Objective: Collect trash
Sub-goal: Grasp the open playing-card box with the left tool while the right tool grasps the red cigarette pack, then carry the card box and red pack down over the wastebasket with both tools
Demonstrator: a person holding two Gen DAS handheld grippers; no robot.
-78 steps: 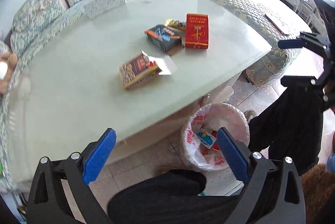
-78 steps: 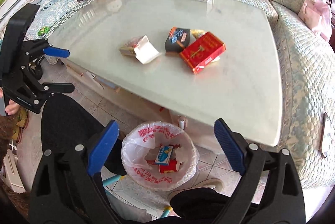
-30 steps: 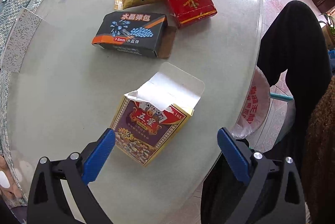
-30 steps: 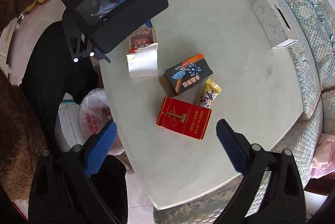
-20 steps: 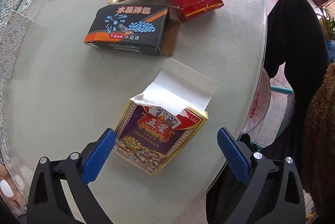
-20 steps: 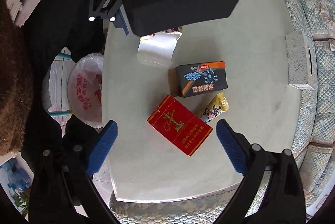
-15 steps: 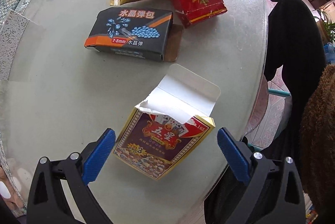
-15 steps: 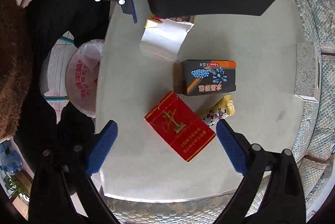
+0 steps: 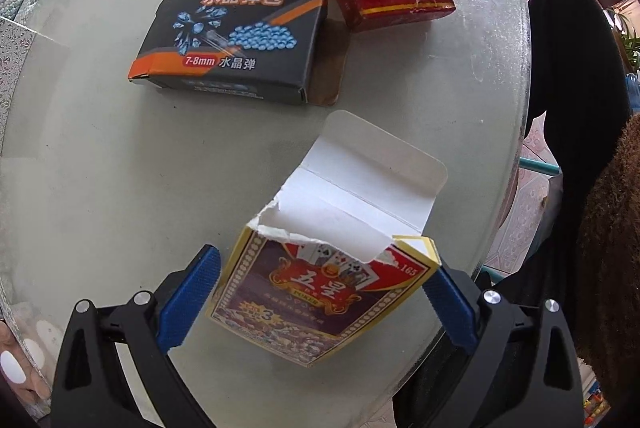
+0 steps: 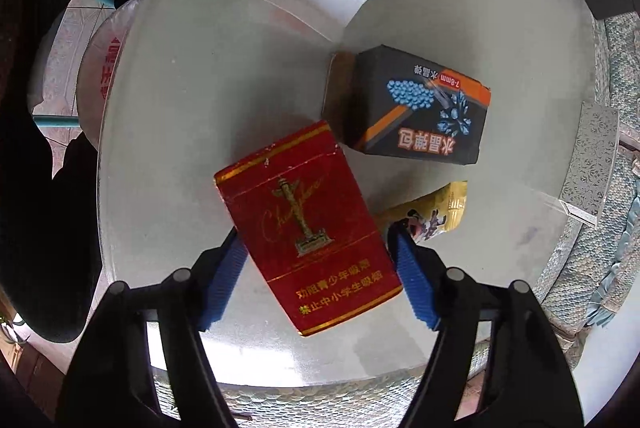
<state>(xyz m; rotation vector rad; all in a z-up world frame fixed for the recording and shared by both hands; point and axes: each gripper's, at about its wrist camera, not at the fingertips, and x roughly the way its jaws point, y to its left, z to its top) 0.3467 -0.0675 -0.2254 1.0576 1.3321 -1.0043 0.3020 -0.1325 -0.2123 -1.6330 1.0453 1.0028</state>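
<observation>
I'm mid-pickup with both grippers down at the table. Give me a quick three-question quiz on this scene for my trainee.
1. Which item sits between the fingers of the right gripper? A: red pack. B: black box. C: yellow wrapper.
2. True or false: the card box between the fingers of the left gripper has its top flap shut.
3. Leaving out the tissue box, how many items lie on the table?
Key:
1. A, and the fingers are closing around it.
2. False. The flap is folded open.
3. Four: red pack, black box, yellow wrapper, card box.
</observation>
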